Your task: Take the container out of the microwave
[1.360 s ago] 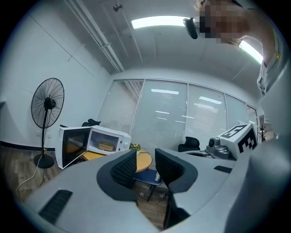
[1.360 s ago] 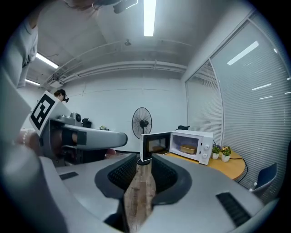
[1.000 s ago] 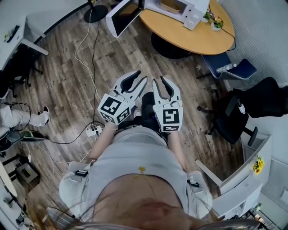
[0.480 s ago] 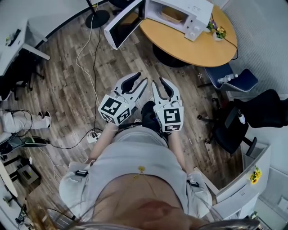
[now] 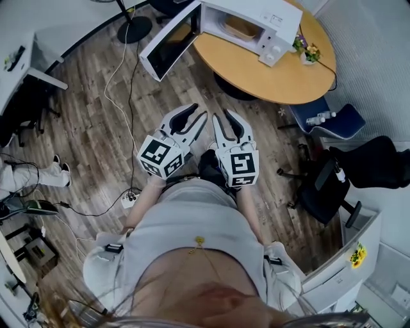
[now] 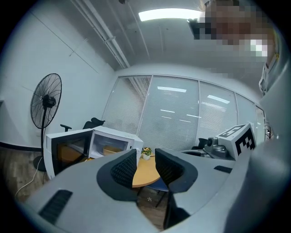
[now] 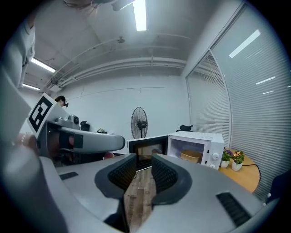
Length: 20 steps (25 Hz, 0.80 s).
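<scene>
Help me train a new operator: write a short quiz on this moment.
1. Where is the container? A: on the table. B: inside the microwave. C: on the floor.
2. True or false: the microwave's door stands open.
3. Fill in: the left gripper and the right gripper each have jaws ___, with nothing between them.
Key: 1 B. 2 true. 3 apart.

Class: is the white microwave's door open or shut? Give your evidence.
Open. The door swings wide, and the tan container shows inside the white microwave.
</scene>
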Motion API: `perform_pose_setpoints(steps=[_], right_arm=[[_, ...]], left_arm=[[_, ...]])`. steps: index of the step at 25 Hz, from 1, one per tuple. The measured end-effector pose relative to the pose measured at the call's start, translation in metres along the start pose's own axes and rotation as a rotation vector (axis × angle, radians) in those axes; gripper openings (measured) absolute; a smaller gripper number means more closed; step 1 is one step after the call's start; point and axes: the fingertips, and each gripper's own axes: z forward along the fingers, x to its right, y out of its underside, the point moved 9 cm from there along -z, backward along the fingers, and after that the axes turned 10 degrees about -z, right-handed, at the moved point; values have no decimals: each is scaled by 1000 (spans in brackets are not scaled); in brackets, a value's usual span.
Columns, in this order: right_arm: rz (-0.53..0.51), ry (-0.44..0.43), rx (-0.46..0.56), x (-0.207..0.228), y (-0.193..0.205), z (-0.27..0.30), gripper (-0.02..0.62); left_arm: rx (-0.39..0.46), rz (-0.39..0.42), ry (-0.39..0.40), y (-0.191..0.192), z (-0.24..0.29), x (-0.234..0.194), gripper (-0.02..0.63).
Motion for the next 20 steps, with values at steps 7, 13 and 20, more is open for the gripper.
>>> perform_pose_setpoints(steps=[7,13,20], right_arm=[[-9,-14,11,35,-7,18,112],[-19,-23,16,66,-9,34,112],[-33,-73,30,94,-6,51,112]], left_arm=[[5,1,-17,-14,36,-6,127],[12,2,-29,-24,69,-9,127],[12,-11,-54,-22,96,-17,127]])
